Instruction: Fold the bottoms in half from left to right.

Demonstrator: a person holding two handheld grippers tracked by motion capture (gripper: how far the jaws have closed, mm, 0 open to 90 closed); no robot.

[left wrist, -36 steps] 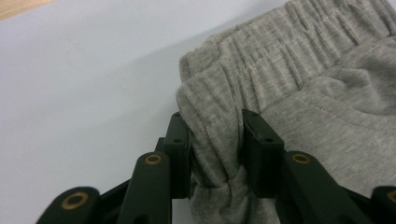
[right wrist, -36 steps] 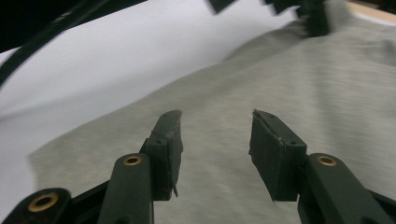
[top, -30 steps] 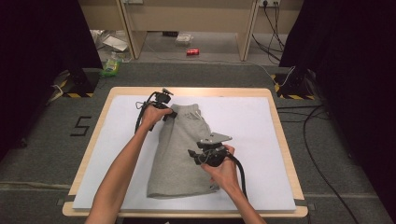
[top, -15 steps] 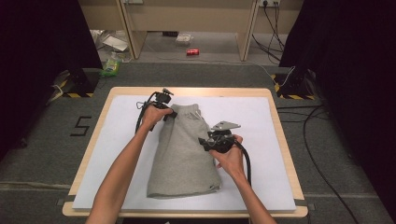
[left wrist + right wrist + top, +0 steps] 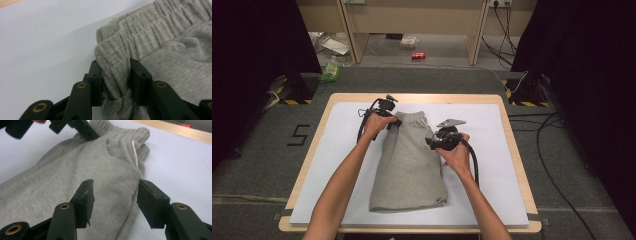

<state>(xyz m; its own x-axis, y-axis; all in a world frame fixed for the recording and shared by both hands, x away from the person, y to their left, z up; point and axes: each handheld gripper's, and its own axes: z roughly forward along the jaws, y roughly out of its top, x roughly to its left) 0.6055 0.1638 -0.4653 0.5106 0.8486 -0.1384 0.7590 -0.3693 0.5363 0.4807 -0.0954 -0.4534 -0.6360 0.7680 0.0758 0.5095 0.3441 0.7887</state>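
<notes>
A pair of grey shorts [image 5: 409, 165] lies folded lengthwise on the white sheet [image 5: 492, 130], with the waistband at the far end. My left gripper [image 5: 396, 122] is shut on the waistband's left corner; the cloth [image 5: 162, 50] is bunched between its jaws [image 5: 113, 65]. My right gripper [image 5: 432, 142] hovers over the right edge of the shorts, below the waistband. Its jaws [image 5: 115, 187] stand open and have just opened a little further; grey fabric [image 5: 75, 170] lies beneath them, not pinched. A pale drawstring [image 5: 135, 152] shows at the waistband. The left gripper [image 5: 85, 130] appears at the top of the right gripper view.
The sheet covers a wooden table [image 5: 512, 145] with bare sheet on both sides of the shorts. On the floor beyond lie a red can [image 5: 418, 55], a green item [image 5: 331, 73], cables [image 5: 557, 150] and striped black boxes [image 5: 524, 90].
My right gripper has travelled away from the person along the shorts' right edge, from the lower leg toward the waistband. The left gripper has kept its hold in the same place.
</notes>
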